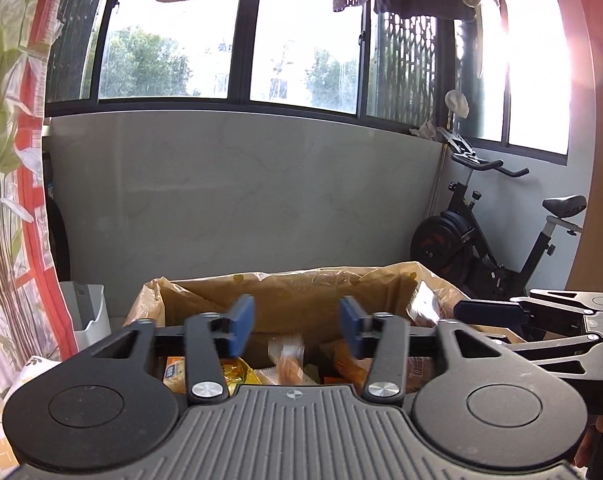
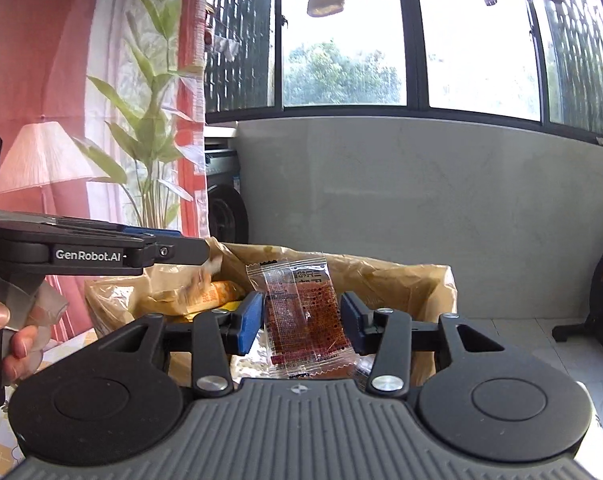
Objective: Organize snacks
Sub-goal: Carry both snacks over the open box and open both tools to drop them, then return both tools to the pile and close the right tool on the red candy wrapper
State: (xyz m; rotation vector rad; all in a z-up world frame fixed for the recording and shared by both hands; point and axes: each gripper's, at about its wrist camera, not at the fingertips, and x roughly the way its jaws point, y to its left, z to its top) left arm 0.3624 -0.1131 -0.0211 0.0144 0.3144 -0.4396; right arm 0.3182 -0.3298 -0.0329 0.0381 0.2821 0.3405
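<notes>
Your left tongs (image 1: 297,328) are hanging open and empty above the lined box (image 1: 285,300), a blurred snack (image 1: 288,360) dropping beneath them. Your right tongs (image 2: 301,322) are standing apart around a clear packet of red snack (image 2: 305,312); whether the pads are touching it is unclear.

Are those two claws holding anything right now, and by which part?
Nothing, as far as I can tell. The left gripper is open and empty. A red packet sits between the right gripper's jaws, but the pads aren't pressing it.
</notes>
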